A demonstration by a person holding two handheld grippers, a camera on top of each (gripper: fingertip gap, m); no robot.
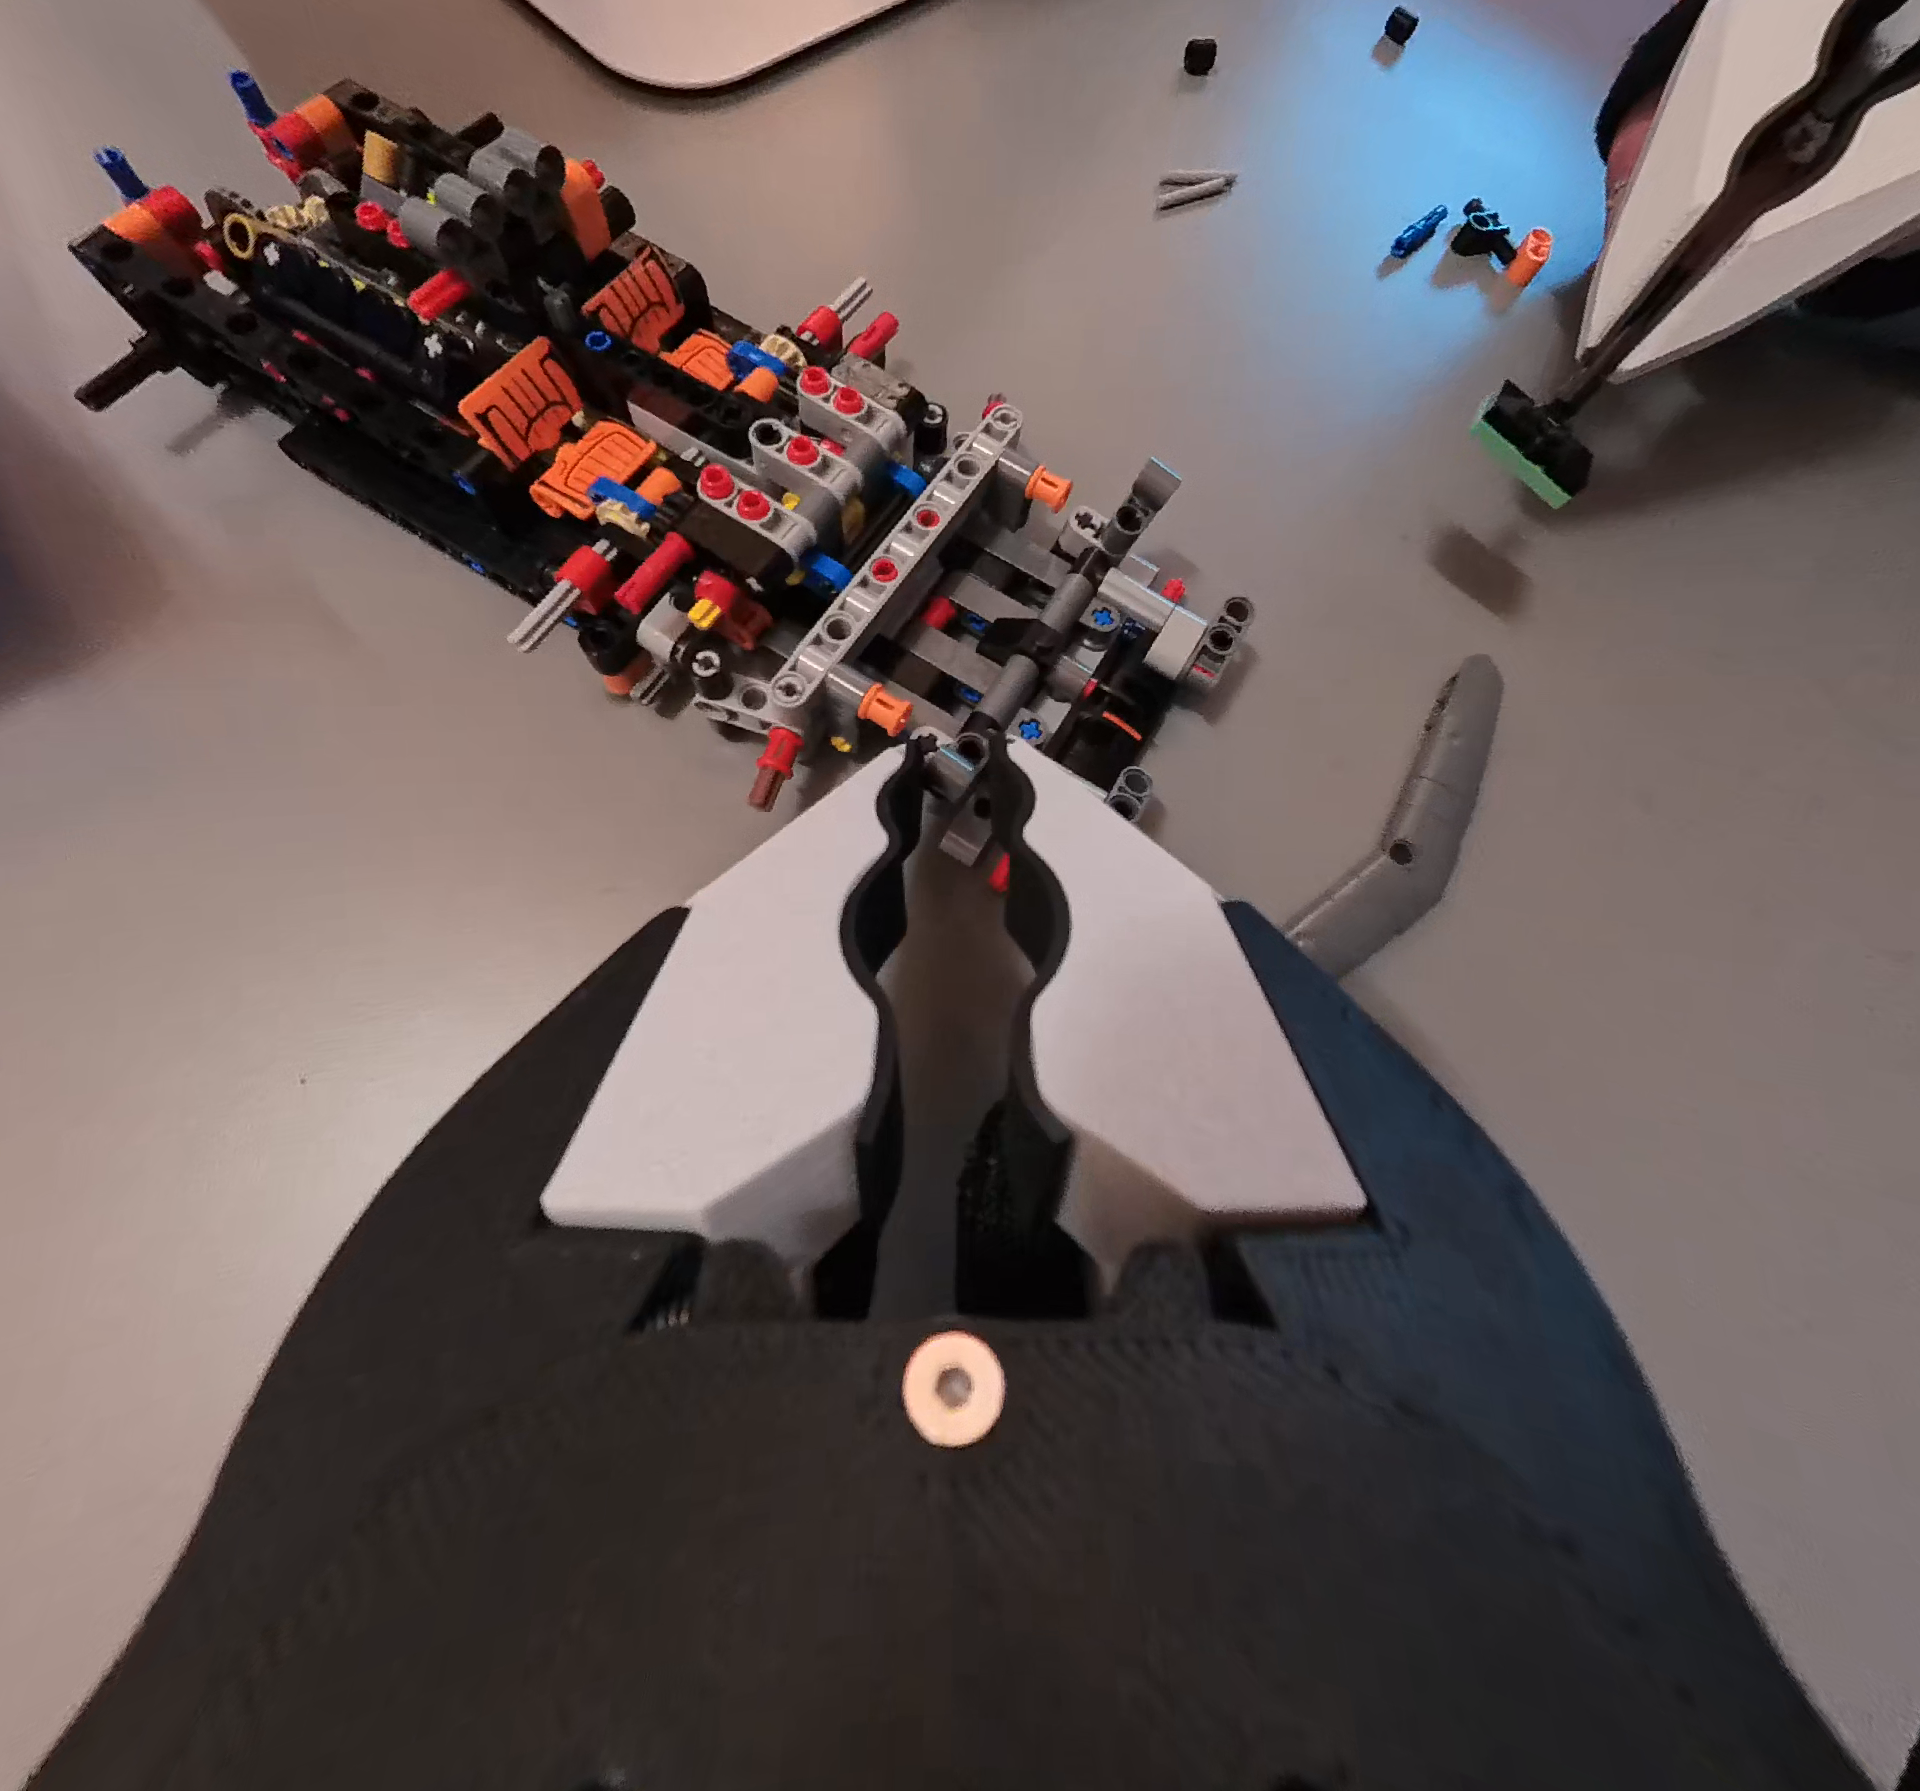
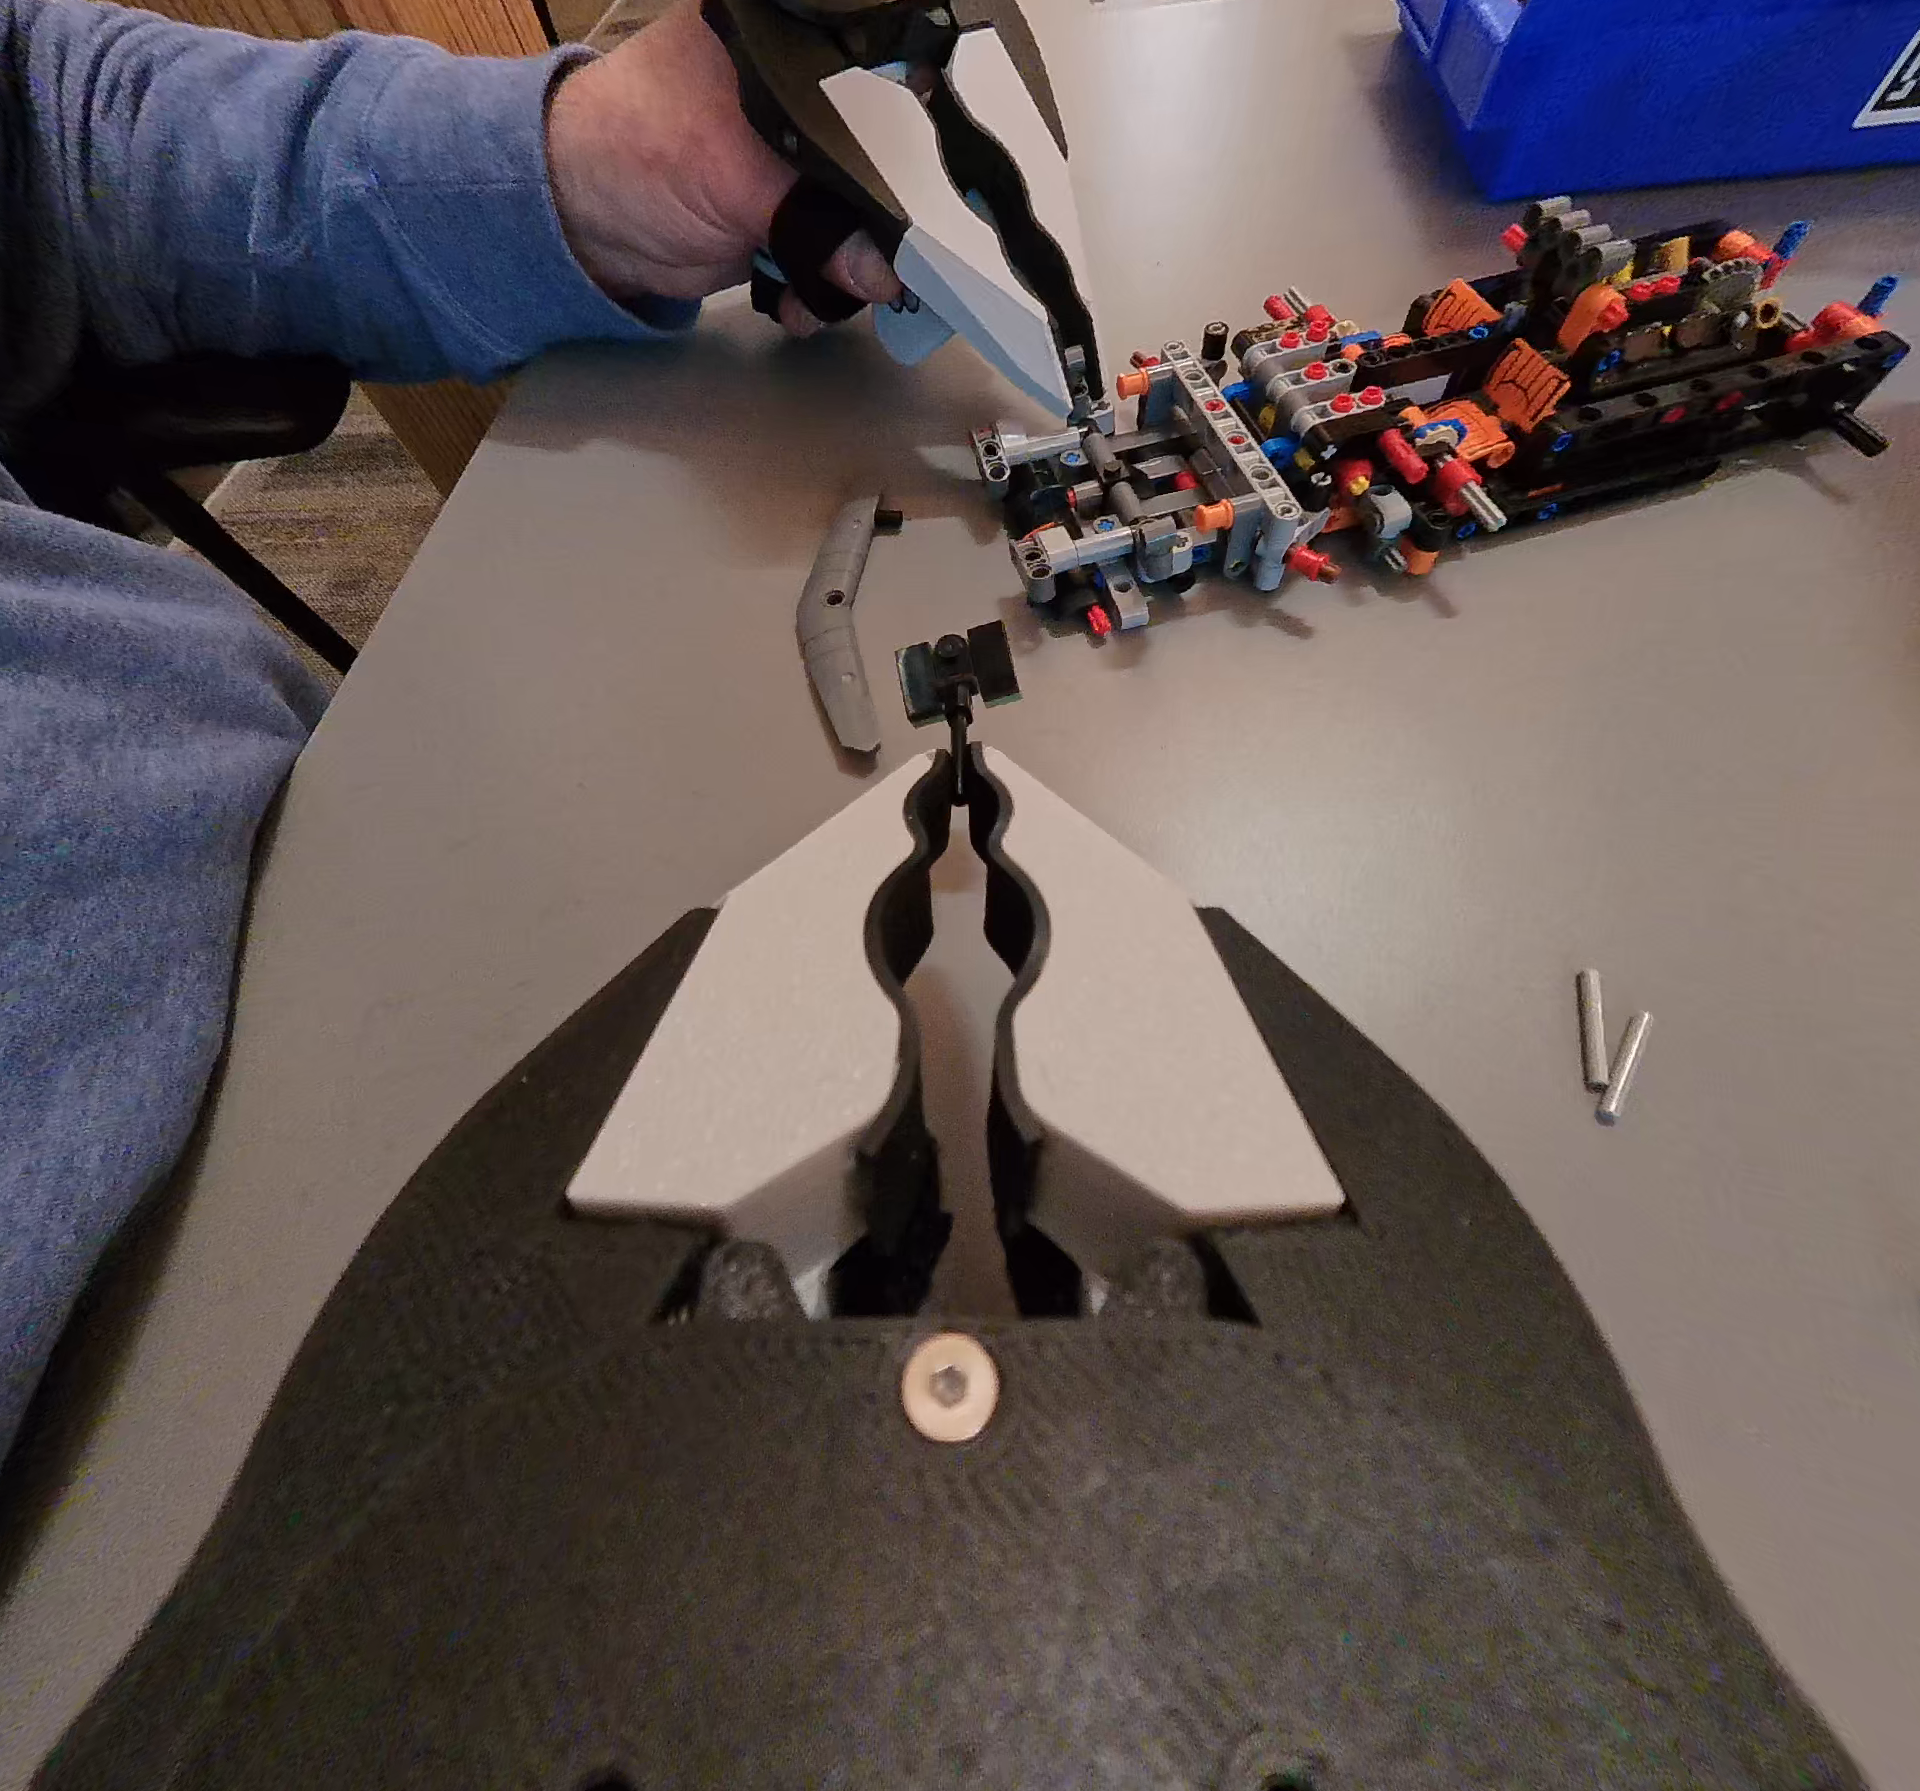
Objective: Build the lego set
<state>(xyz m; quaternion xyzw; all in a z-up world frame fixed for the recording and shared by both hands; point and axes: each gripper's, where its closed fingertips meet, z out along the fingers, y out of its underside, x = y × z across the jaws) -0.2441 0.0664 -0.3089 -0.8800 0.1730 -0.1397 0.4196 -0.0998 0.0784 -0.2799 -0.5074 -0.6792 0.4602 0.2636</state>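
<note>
The long lego chassis (image 1: 644,432), black and grey with orange and red parts, lies on the grey table; it also shows in the right wrist view (image 2: 1434,432). My left gripper (image 1: 956,761) is shut on a grey beam at the chassis's near end, and shows from outside in the right wrist view (image 2: 1084,391). My right gripper (image 2: 958,767) is shut on the thin black stem of a small black and green piece (image 2: 956,666), held just above the table beside the chassis end. The left wrist view shows that gripper (image 1: 1558,406) and the piece (image 1: 1532,448) at the right.
A grey curved panel (image 2: 836,619) lies left of the held piece. Two grey axles (image 2: 1605,1045) lie at the right. Small loose parts (image 1: 1486,229) and black bushes (image 1: 1200,56) lie beyond. A blue bin (image 2: 1662,27) stands at the back. A person's sleeve (image 2: 260,203) is at the left. The grippers' ends are close to 15 cm from one another.
</note>
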